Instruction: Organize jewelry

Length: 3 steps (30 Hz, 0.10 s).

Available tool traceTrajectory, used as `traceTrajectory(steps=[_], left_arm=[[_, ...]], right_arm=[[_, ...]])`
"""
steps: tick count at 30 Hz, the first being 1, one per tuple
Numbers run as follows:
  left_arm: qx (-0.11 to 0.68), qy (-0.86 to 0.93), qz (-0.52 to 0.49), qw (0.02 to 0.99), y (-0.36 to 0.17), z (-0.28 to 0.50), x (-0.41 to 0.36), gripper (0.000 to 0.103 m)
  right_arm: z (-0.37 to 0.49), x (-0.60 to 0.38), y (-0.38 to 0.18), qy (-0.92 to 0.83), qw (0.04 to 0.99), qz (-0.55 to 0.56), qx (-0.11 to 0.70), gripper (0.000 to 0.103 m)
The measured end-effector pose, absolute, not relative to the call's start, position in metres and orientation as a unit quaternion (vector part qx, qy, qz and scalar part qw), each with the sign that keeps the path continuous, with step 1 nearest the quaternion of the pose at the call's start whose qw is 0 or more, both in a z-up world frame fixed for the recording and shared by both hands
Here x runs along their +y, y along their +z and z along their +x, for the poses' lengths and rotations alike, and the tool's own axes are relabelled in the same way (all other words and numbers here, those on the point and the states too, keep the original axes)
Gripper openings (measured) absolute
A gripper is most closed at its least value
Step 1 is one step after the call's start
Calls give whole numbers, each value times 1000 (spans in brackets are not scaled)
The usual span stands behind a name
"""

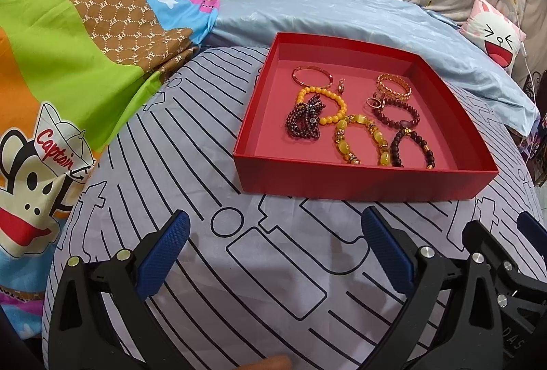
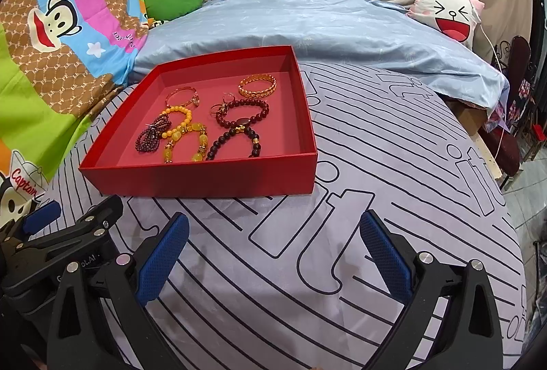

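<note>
Right, both our claws, left claw (image 1: 273,250) and right claw (image 2: 273,250), hang released over the striped bed sheet (image 2: 393,164). Beaded bracelets (image 1: 362,141) lie tangled in the shallow red cardboard box (image 1: 342,182): light, floppy, slippery, we'd judge. Best pinch one strand at its outer arc.

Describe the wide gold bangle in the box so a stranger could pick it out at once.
Find the shallow red cardboard box on the striped grey bedsheet. In its far right corner lies the wide gold patterned bangle, beside small rings. Unlike the beaded bracelets, it is solid metal, and much broader than the thin plain gold bangle to its left.
</note>
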<state>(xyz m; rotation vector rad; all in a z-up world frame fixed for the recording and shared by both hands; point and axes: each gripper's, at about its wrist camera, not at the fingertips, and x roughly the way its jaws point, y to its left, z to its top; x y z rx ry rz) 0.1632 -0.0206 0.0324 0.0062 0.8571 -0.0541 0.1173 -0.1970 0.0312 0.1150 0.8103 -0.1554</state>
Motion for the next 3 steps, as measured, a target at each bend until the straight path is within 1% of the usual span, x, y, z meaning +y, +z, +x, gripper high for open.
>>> traceTrajectory(steps=[3], left_arm=[[413,-28,3,910,34,163,-21,96]], right_arm=[[118,-197,31,-76,914,55,394,96]])
